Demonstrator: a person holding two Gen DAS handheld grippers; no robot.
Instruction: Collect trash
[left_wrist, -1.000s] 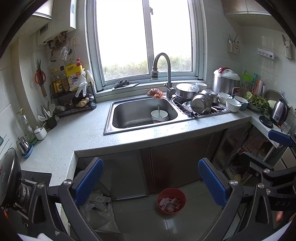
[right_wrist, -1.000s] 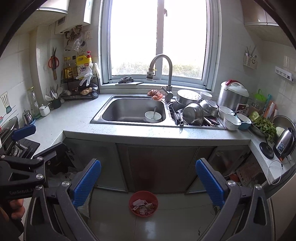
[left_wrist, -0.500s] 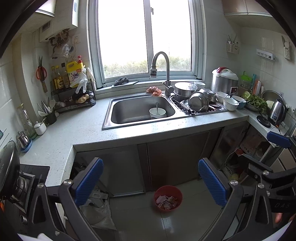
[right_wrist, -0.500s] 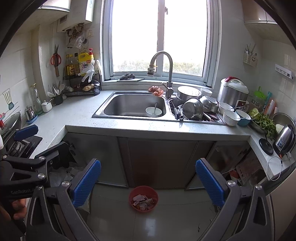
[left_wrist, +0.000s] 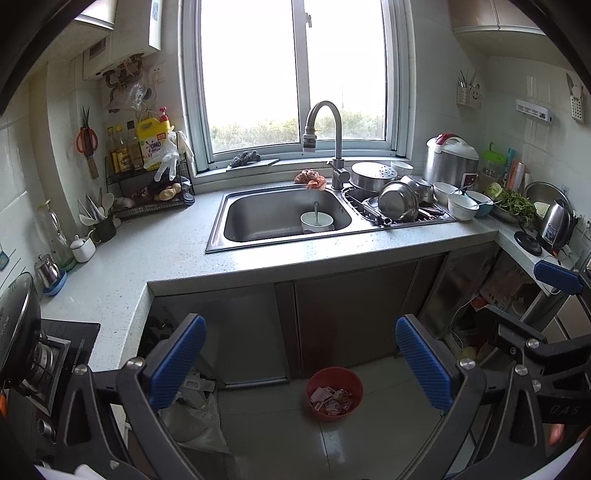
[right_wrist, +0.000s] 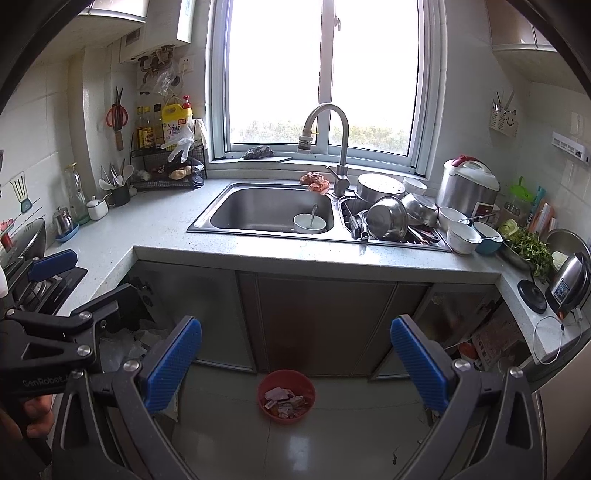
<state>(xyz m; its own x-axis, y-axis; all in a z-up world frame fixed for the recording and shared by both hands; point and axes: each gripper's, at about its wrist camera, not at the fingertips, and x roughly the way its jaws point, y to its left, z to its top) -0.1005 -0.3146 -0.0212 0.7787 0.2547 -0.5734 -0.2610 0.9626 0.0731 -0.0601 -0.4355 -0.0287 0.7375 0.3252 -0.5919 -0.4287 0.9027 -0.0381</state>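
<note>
A red bin with crumpled wrappers inside stands on the tiled floor in front of the sink cabinet; the right wrist view shows the red bin too. My left gripper is open and empty, held well above and short of the bin. My right gripper is open and empty as well, at about the same height. Each gripper shows at the edge of the other's view. A grey plastic bag lies on the floor by the left cabinet corner.
The speckled counter wraps around both sides, with a steel sink holding a bowl. Pots and bowls crowd the drainer. A kettle and a rice cooker stand at the right, a stove at the left.
Both grippers have drawn back and risen a little, so the sink and the red bin look smaller and lower. The jaws stayed open.
</note>
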